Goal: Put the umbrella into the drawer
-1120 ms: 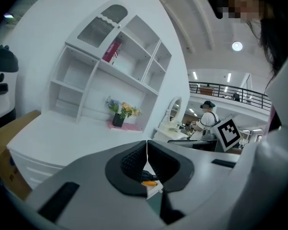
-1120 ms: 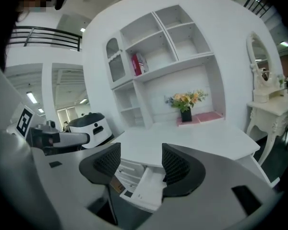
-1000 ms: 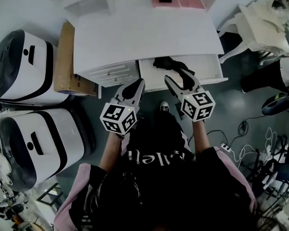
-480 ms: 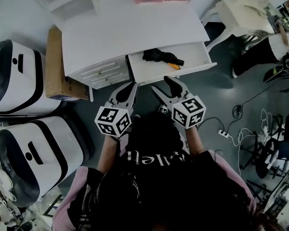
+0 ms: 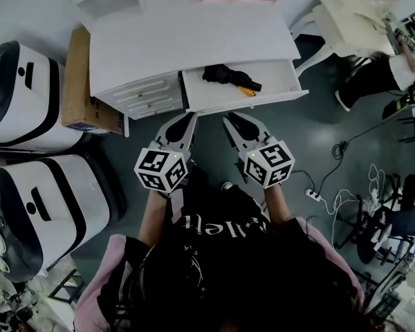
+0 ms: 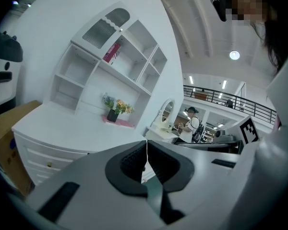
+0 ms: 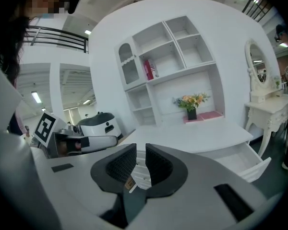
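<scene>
The black umbrella (image 5: 225,77) lay, apparently folded, inside the open drawer (image 5: 283,77) of the white counter (image 5: 187,40). The left tool (image 5: 187,118) was pressed together. The right tool (image 5: 229,120) had just been closing to a slim gap, with nothing between its jaws.
</scene>
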Demonstrator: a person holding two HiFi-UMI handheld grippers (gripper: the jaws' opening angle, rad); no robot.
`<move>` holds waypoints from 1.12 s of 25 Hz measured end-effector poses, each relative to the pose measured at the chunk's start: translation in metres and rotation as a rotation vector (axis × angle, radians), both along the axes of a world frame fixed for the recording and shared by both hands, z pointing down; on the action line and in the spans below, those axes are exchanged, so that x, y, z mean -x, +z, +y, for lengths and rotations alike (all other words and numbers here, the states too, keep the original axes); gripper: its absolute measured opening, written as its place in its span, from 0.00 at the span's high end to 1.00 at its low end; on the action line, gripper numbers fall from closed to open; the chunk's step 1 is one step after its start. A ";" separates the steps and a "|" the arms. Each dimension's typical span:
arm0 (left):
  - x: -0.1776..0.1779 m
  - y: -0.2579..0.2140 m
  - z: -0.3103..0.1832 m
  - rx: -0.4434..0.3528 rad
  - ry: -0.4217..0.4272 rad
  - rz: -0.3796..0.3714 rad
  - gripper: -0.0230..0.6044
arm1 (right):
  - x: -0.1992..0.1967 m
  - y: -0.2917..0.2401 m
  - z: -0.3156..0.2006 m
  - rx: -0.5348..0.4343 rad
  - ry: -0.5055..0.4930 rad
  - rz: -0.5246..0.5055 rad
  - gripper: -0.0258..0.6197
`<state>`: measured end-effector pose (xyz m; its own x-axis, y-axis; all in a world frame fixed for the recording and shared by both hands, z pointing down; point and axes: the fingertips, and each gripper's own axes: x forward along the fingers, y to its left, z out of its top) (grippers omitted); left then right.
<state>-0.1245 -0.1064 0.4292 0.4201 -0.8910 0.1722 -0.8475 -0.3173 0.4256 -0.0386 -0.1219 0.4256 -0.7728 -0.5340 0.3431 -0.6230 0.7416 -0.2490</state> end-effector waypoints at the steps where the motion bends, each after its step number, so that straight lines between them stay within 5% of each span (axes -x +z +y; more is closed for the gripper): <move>1: -0.003 -0.001 0.002 -0.001 -0.013 0.004 0.94 | -0.005 -0.001 0.004 0.000 -0.006 -0.002 0.83; 16: -0.117 -0.017 0.083 -0.018 -0.089 -0.023 0.94 | -0.107 -0.001 0.076 0.002 -0.101 -0.018 0.83; 28: -0.140 -0.018 0.144 -0.027 -0.169 -0.052 0.94 | -0.118 0.001 0.131 -0.040 -0.198 -0.008 0.87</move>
<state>0.0154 0.0374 0.4116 0.2554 -0.9526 0.1653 -0.9103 -0.1793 0.3731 0.0795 0.0088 0.4266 -0.8666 -0.3845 0.3181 -0.4623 0.8585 -0.2218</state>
